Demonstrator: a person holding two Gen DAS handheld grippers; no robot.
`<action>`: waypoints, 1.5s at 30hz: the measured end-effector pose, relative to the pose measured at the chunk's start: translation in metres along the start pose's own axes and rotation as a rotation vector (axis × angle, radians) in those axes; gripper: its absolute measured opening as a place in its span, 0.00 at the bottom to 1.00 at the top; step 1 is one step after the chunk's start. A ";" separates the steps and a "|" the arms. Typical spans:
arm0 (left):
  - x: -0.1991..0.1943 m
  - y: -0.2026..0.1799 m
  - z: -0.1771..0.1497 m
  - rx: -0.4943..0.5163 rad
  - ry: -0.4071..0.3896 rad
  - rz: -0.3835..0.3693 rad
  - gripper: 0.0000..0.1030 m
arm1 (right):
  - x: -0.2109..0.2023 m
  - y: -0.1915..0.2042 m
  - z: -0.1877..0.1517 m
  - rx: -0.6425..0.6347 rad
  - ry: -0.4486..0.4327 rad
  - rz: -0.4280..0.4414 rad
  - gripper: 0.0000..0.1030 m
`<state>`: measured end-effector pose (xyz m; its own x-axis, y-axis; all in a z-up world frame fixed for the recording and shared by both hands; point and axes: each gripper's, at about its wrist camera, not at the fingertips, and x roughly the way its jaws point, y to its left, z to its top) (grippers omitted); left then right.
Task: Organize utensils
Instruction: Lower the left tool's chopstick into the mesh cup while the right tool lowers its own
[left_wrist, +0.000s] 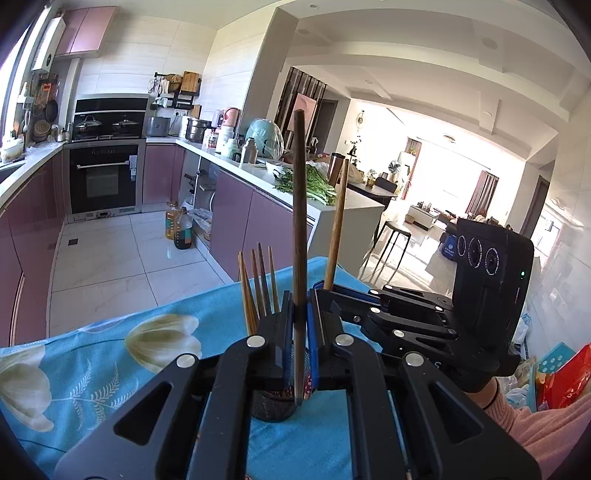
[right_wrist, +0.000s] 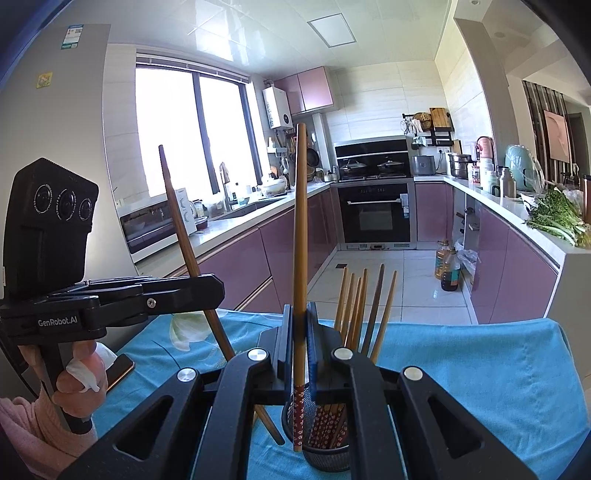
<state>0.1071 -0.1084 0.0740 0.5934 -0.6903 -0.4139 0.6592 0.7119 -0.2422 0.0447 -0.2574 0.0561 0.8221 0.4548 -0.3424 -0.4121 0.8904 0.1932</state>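
Chopsticks: each tool is closed on one upright wooden stick, dark in left tool, lighter in right tool, above the black mesh holder at lower centre; lower straight, then release.

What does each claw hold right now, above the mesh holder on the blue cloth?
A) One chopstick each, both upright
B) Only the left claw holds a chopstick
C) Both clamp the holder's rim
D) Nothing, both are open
A: the left claw is shut on a dark chopstick, and the right claw is shut on a lighter chopstick, with the mesh holder just below.
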 end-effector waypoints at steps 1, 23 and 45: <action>0.001 0.000 0.001 0.003 -0.003 0.003 0.07 | 0.000 -0.001 0.001 0.000 -0.001 -0.002 0.06; 0.025 -0.006 -0.004 0.038 0.053 0.063 0.07 | 0.027 -0.008 -0.007 0.054 0.032 -0.044 0.06; 0.069 0.001 -0.026 0.031 0.251 0.055 0.07 | 0.057 -0.021 -0.038 0.106 0.168 -0.055 0.06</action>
<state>0.1363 -0.1519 0.0226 0.4983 -0.5941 -0.6314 0.6454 0.7405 -0.1875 0.0855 -0.2493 -0.0022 0.7619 0.4097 -0.5017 -0.3170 0.9113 0.2627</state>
